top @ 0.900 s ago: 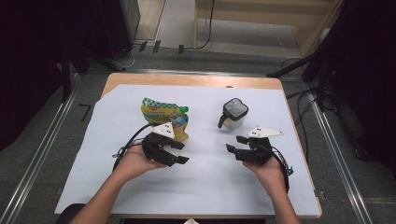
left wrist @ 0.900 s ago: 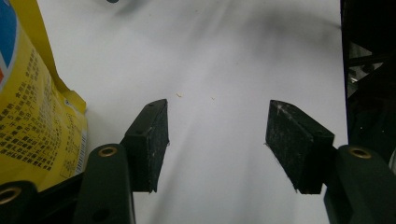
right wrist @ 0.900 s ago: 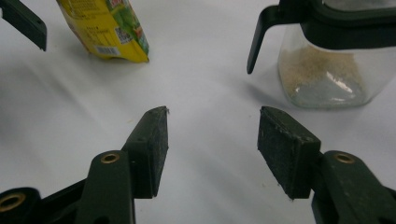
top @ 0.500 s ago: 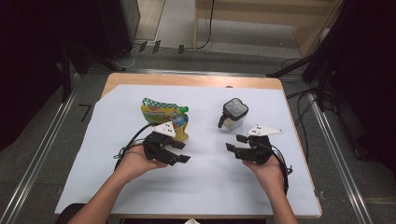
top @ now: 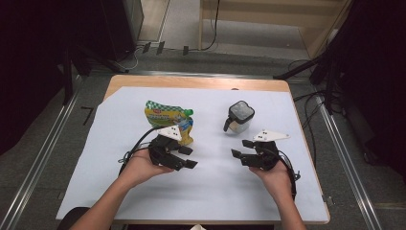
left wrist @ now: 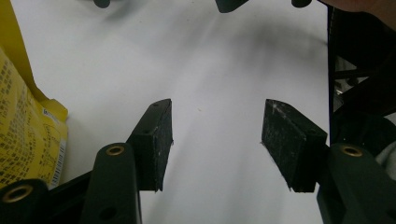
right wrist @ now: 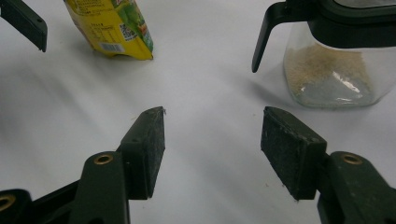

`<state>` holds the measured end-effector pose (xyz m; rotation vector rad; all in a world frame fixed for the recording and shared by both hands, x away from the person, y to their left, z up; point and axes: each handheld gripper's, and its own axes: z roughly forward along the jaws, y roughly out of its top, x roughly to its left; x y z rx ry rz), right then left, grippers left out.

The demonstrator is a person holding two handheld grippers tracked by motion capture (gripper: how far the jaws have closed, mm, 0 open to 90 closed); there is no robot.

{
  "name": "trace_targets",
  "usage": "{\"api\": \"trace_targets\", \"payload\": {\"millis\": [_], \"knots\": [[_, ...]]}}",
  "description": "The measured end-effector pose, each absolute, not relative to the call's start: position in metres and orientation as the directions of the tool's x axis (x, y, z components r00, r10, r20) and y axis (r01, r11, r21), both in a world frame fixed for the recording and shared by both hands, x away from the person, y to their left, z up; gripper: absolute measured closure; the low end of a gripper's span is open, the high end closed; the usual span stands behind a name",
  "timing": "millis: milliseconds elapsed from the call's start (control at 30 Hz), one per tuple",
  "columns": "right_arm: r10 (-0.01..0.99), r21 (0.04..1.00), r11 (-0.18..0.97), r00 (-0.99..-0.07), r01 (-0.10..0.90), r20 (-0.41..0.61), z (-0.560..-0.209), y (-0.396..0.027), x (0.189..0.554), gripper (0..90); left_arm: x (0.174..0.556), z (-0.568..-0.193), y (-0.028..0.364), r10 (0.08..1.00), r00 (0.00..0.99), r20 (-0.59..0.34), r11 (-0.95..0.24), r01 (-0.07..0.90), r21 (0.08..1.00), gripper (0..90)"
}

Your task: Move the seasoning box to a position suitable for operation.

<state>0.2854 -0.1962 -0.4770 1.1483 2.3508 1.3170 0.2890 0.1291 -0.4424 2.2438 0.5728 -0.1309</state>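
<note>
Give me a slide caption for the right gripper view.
Open right claw above white table cover, yellow pouch and glass jar ahead.

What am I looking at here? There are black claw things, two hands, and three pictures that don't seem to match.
There is no robot arm here: a person sits at a table covered with a white sheet and holds a two-jaw tool in each hand. The high view looks down from above, showing the left gripper and the right gripper. The other two pictures come from small cameras riding on those tools, each looking along its own black jaws. On the sheet lie a yellow and green spouted pouch beside the left gripper, and a clear lidded jar with a black handle and some pale grains inside, ahead of the right one. Both pairs of jaws stand open, holding nothing.
</note>
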Motion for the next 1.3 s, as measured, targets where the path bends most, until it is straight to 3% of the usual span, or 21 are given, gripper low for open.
{"api": "trace_targets", "payload": {"millis": [167, 333, 467, 933, 1133, 1233, 1300], "knots": [[0.714, 0.797, 0.300, -0.678, 0.524, 0.177, -0.477, -0.196, 0.285, 39.1, 0.290, -0.441, 0.129, 0.359, 0.880, -0.312, -0.557, 0.470, 0.684, 44.6], [0.713, 0.797, 0.307, -0.681, 0.520, 0.169, -0.478, -0.195, 0.285, 39.9, 0.287, -0.441, 0.128, 0.349, 0.903, -0.250, -0.571, 0.416, 0.708, 44.6], [0.713, 0.795, 0.318, -0.683, 0.517, 0.159, -0.478, -0.195, 0.284, 40.1, 0.288, -0.440, 0.128, 0.343, 0.891, -0.298, -0.547, 0.447, 0.708, 41.9], [0.747, 0.795, 0.307, -0.650, 0.523, 0.139, -0.479, -0.202, 0.287, 40.6, 0.286, -0.441, 0.122, 0.328, 0.906, -0.268, -0.573, 0.417, 0.706, 41.8], [0.771, 0.793, 0.314, -0.628, 0.522, 0.108, -0.483, -0.206, 0.302, 39.3, 0.284, -0.442, 0.121, 0.325, 0.906, -0.273, -0.570, 0.418, 0.707, 41.5], [0.787, 0.796, 0.268, -0.599, 0.543, 0.144, -0.486, -0.211, 0.313, 39.4, 0.283, -0.443, 0.120, 0.322, 0.910, -0.260, -0.583, 0.407, 0.703, 42.1], [0.797, 0.793, 0.240, -0.580, 0.560, 0.168, -0.488, -0.215, 0.325, 32.8, 0.282, -0.444, 0.119, 0.314, 0.913, -0.262, -0.589, 0.403, 0.700, 42.7]]}}
